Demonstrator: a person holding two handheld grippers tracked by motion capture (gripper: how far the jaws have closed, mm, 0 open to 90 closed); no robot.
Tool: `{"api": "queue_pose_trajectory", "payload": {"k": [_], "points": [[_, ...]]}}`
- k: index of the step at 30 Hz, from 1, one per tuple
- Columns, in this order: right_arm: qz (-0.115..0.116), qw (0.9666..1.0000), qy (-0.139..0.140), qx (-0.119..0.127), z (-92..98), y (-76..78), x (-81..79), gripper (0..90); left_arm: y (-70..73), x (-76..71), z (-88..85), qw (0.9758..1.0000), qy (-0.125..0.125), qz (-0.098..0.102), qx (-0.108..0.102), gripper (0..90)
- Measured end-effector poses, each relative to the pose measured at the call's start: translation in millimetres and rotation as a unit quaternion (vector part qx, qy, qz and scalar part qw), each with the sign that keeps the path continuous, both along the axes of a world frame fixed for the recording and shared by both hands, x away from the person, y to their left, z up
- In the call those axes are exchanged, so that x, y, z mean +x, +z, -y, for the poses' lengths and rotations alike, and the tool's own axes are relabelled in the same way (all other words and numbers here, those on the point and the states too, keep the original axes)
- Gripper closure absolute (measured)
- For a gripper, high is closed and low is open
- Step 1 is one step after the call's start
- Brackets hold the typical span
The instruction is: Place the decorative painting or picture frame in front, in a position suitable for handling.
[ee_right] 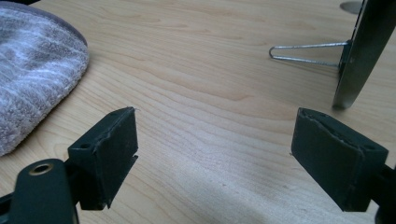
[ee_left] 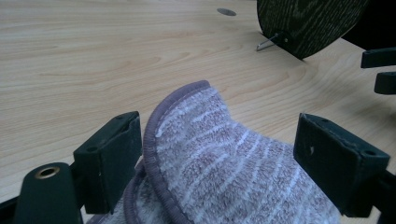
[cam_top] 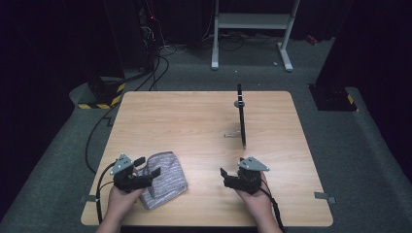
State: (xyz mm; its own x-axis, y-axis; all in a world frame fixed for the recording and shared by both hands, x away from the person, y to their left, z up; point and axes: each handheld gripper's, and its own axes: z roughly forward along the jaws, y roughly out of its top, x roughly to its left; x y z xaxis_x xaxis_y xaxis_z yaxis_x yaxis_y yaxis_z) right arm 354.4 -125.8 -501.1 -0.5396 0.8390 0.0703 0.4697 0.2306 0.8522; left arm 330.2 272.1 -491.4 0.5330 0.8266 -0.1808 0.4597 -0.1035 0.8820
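My left claw [cam_top: 148, 167] sits at seven o'clock on the tabletop [cam_top: 194, 121], spread wide over the striped cloth [cam_top: 165, 180]; my right claw [cam_top: 224, 174] gapes empty at five.

Left claw's view: the cloth [ee_left: 224, 158] lies between the pads, unpinched.

Right claw's view: the cloth [ee_right: 32, 65] at ten o'clock, a dark upright board [ee_right: 369, 46] at two.

High view looks down and forward over the whole table [cam_top: 204, 116] from the person's side. Left gripper view sits low — close over the striped cloth [ee_left: 233, 163], facing across the wood. Right gripper view skims the bare wood; both catch the cloth and the dark upright disc [ee_right: 366, 42].
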Motion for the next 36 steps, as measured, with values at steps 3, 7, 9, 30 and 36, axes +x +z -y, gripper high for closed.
{"api": "queue_pose_trajectory", "payload": {"k": [3, 7, 9, 30, 36], "points": [[0.0, 1.0, -0.003, -0.003, 1.1, 0.2, -1.0, 14.2, -1.7, 2.8, 1.3, 1.0, -0.002, -0.005, 0.008, 16.2], [-0.002, 1.0, 0.002, -0.002, 2.1, 2.0, -2.5, 14.5, -3.4, 6.1, 2.3, 0.9997, 0.0, -0.01, 0.022, 16.4], [0.001, 1.0, 0.006, -0.006, 1.3, 2.1, -3.9, 14.6, -2.6, 6.4, 1.7, 0.9995, 0.0, -0.012, 0.028, 16.6], [-0.006, 0.9998, 0.014, -0.013, -5.8, 0.7, -5.0, 14.9, -13.2, 9.1, 31.4, 0.9724, -0.116, -0.121, 0.162, 0.3], [-0.01, 0.9996, 0.019, -0.017, -7.7, -0.9, -5.1, 14.9, -24.3, 5.9, 44.2, 0.9585, -0.123, -0.115, 0.23, 0.4]]}}
